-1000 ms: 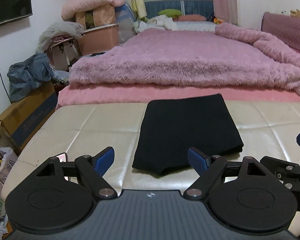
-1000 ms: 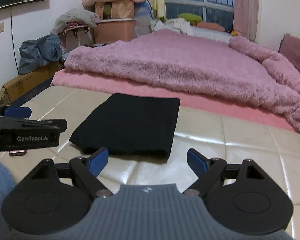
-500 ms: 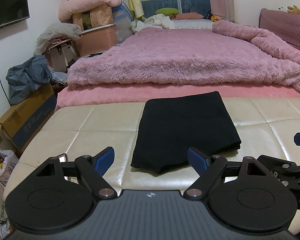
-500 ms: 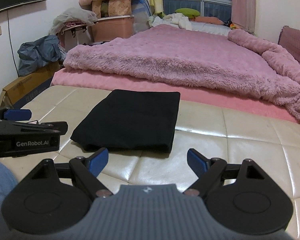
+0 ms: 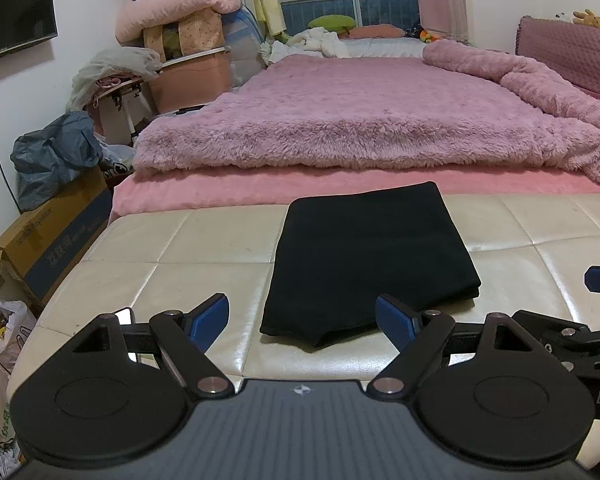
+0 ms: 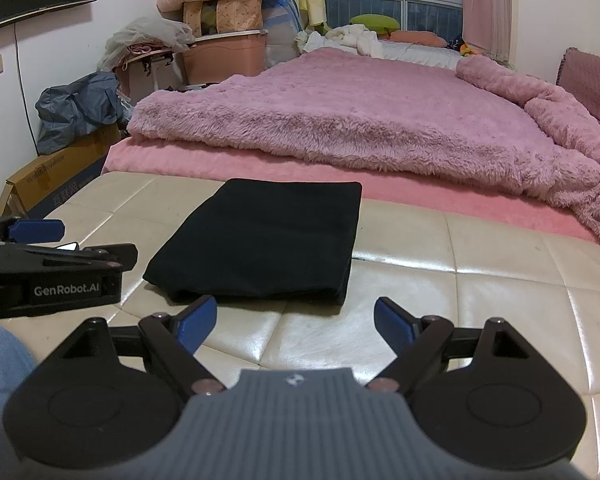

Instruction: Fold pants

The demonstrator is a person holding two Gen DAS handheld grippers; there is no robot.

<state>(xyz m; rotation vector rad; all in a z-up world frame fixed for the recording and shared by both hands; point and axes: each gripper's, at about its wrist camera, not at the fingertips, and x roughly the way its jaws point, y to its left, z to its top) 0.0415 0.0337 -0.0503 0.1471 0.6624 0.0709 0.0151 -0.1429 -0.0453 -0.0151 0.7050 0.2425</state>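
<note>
Fingers of both grippers spread wide and empty, just short of the folded black pants on the cream table beside the bed; best withdrawn without snagging the near hem.

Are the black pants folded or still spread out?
Folded: the black pants lie as a compact rectangle with stacked layers at the near edge on the bench.

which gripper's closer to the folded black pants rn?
Left, marginally. Left gripper faces the folded black pants head-on at their near edge; right gripper sits off their right corner. Both open, neither touching.
</note>
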